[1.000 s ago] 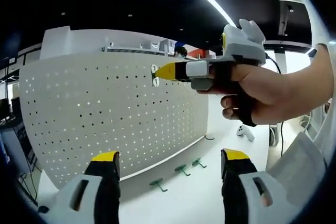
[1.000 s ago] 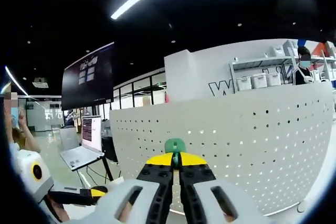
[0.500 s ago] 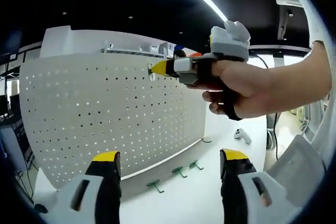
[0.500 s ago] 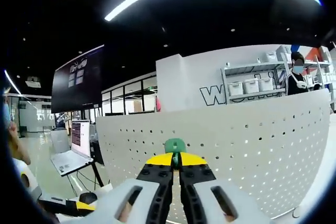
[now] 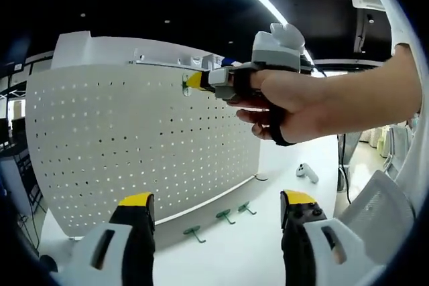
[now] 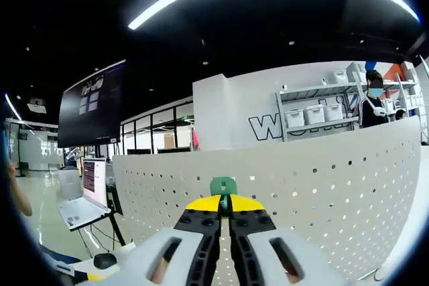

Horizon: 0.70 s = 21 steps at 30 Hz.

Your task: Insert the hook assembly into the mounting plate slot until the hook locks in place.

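1. The insertion is under way but, by my judgement, not finished: the right claw [image 6: 224, 207] holds the hook [image 6: 223, 186] up at the top row of the board [image 5: 134, 145], and nothing shows it locked yet.
2. In the left gripper view the right claw [image 5: 194, 81] reaches in with its yellow tips at the board's upper edge, just beside a small pale plate [image 5: 185, 88] that sits against the holes. Whether the hook's prongs are already in the holes is hidden behind the tips.
3. The right claw is closed tight on the hook, its jaws nearly meeting, with a green tab standing out past them.
4. The left claw [image 5: 218, 209] stands wide and carries nothing; it hangs back well apart from the board.
5. What is left: press the hook home until it seats, then let go.
6. The hook is green plastic, small, with a rounded head; its shank is covered by the jaws.
7. Three spare hooks [image 5: 224, 217] lie on the worktop [image 5: 248, 252] just below the board's bottom edge.
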Each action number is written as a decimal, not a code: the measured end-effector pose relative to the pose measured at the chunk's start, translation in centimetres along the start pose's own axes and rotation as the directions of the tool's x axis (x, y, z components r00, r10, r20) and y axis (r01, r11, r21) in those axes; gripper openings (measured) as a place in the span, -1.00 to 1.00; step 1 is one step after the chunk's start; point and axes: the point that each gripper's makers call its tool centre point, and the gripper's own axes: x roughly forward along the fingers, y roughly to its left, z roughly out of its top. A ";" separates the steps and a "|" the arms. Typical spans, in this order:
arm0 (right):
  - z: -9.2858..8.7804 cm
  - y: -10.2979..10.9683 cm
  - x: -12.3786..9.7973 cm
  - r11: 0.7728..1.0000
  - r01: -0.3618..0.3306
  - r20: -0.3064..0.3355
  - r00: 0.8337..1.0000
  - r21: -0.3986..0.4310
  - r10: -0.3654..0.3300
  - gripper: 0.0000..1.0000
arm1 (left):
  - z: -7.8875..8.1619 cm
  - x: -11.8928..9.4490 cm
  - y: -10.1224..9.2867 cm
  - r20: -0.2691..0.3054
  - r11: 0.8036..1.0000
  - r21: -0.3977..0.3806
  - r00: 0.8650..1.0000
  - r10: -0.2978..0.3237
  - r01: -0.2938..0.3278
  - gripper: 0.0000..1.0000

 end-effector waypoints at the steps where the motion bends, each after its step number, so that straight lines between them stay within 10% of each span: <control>1: 0.1 -0.1 0.1 1.000 0.004 0.003 1.000 -0.001 -0.004 -0.99 | 0.0 0.0 0.0 0.003 1.000 -0.006 1.000 0.002 -0.002 0.58; 21: 0.5 -0.9 3.0 1.000 0.011 0.020 1.000 -0.010 -0.011 -0.99 | 0.0 -0.1 0.1 0.012 1.000 -0.020 1.000 0.009 -0.008 0.56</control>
